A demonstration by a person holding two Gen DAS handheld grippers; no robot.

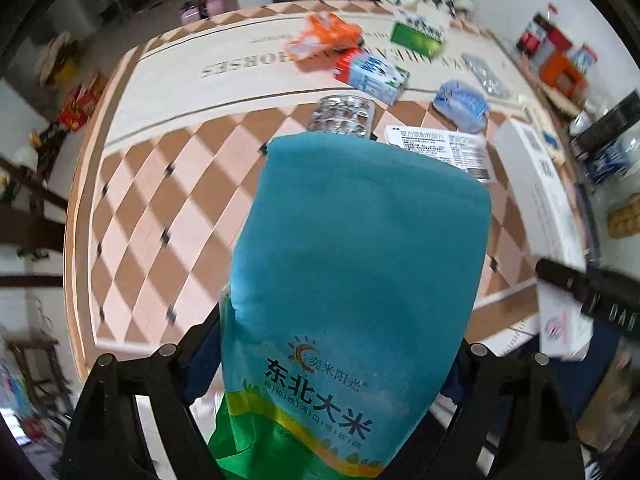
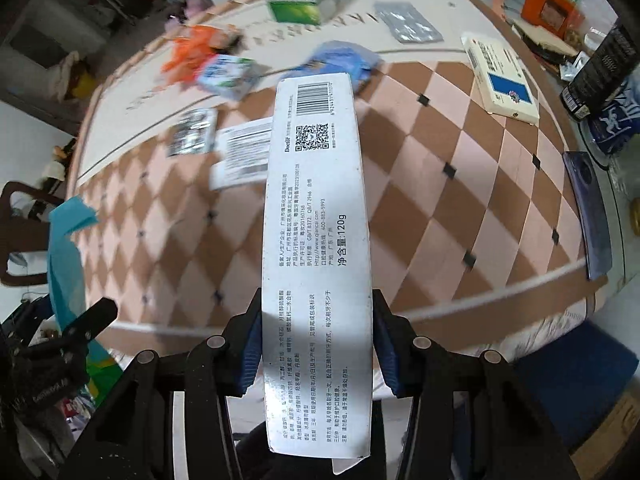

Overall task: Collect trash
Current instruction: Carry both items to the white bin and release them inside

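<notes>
A: Checkered tablecloth [image 2: 460,120] on a cluttered table, messy room behind. Going left to right: left gripper [image 1: 340,360] first?

B: Holding a teal rice bag [image 1: 352,264]. Looks pinched between the fingers near the printed end; the contact itself is hidden behind the bag, but the bag stands up and away from the camera over the table. In the right view the same bag hangs at the far left edge.

A: Right gripper [image 2: 316,344]?

B: Closed narrow on a long white toothpaste box [image 2: 316,200], blue pads [image 2: 250,352] pressed on both long sides. Long axis runs straight out along the fingers, barcode end farthest away, over the table and off the cloth.

A: So the key relation?

B: Box sits to the right of the bag; bag lies to the left of the right gripper, near it. My guess: the box goes into the bag, so it has to swing left, end-first. Can't see the bag's opening clearly.

A: Trash left on the table?

B: Orange wrapper [image 1: 324,34], blister pack [image 1: 344,116], printed leaflet [image 1: 440,148], blue pouch [image 1: 460,102], green box [image 1: 418,32], all well beyond both grippers.
</notes>
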